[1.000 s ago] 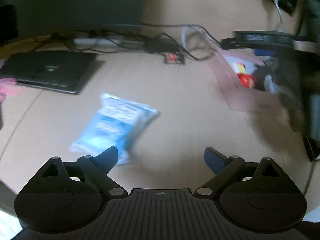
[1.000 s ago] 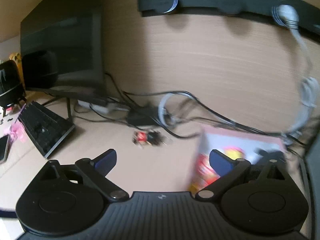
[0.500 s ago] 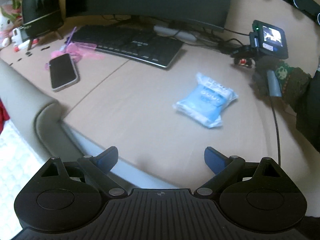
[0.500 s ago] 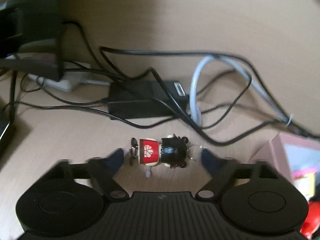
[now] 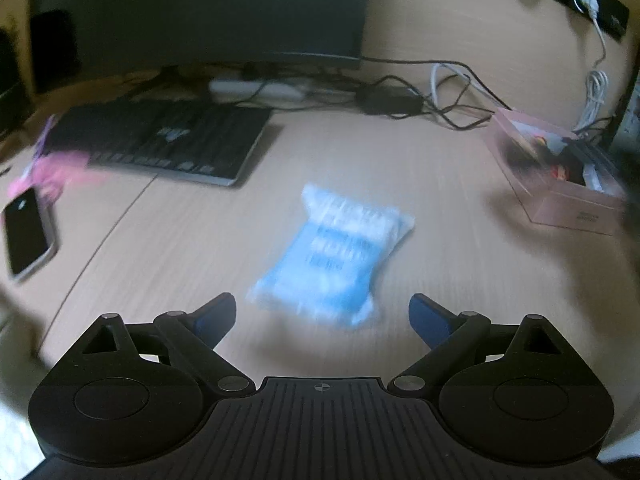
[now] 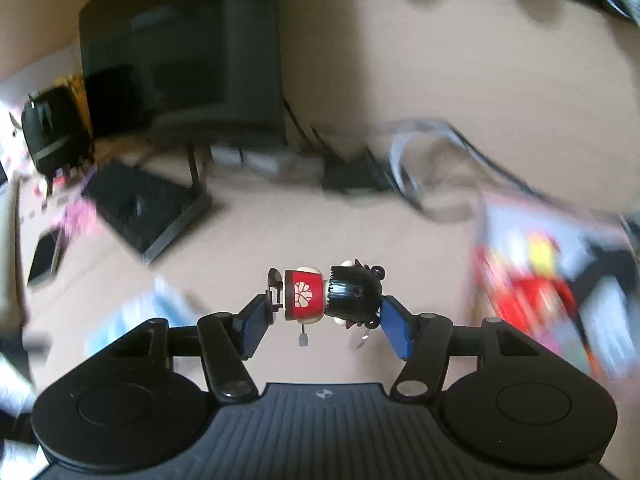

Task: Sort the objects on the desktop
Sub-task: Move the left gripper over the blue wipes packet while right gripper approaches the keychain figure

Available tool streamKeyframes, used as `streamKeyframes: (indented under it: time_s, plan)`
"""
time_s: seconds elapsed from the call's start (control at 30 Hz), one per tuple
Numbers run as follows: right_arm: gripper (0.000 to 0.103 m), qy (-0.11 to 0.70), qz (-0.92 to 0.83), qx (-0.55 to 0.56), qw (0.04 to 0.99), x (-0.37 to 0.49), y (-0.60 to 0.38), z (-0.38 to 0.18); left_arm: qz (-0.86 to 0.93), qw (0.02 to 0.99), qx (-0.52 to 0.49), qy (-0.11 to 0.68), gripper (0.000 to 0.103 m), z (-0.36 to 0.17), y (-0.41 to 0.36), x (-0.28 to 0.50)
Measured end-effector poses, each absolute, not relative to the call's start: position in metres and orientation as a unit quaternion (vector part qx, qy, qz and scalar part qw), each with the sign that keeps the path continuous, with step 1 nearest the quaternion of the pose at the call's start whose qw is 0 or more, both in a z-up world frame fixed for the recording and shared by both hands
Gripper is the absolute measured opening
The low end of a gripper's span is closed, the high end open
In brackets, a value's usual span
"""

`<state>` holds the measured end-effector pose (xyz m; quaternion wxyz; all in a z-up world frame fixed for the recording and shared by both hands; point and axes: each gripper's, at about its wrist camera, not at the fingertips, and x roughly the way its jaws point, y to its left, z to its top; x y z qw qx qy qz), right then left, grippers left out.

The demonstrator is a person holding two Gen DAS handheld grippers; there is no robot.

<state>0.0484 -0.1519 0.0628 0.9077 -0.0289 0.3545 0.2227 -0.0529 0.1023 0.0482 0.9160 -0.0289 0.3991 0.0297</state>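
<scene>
The little doll (image 6: 334,296) sits sideways between the blue pads (image 6: 394,330) of my right gripper (image 6: 325,326), black-haired head against the right pad, feet toward the left one, red body with a white pattern in between. My right jaws have just been closing and now clamp the doll, holding it up off the desk (image 6: 280,240). A small tag and a ring hang under it.

The pink box (image 6: 560,280) stands to the right of the doll, near the desk's right edge, its open top showing red, yellow and black things too blurred to name. In the left view the same box (image 5: 560,200) lies well off to the right, with dark and red things inside.

My left gripper (image 5: 322,314) has its jaws wide apart with nothing in them. The blue packet (image 5: 332,252) lies flat on the desk (image 5: 180,248) just ahead of its fingertips, a little right of the midline and not touching them.

Further back along the desk's far edge are the keyboard (image 5: 168,140), a monitor (image 5: 200,8) and a tangle of cables (image 5: 440,92). A phone (image 5: 26,232) lies near the left edge, beside something pink (image 5: 52,172).
</scene>
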Motion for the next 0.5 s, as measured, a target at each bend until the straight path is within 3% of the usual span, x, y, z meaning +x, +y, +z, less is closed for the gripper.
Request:
streamKeyframes:
  time_s: [0.27,0.33,0.5]
  plan:
    - [0.062,0.412,0.088,-0.017,0.907,-0.013,-0.244,0.040,0.026,0.910,0.020,0.414,0.097,0.022,0.075,0.013]
    - [0.077,0.401,0.067,-0.008,0.913,-0.025,-0.263,0.042,0.022,0.910,0.021,0.415,0.097,0.020,0.063,0.019]
    - [0.080,0.362,0.059,0.006,0.930,-0.041,-0.293,0.054,-0.027,0.902,0.031,0.429,0.097,0.020,0.013,0.023]
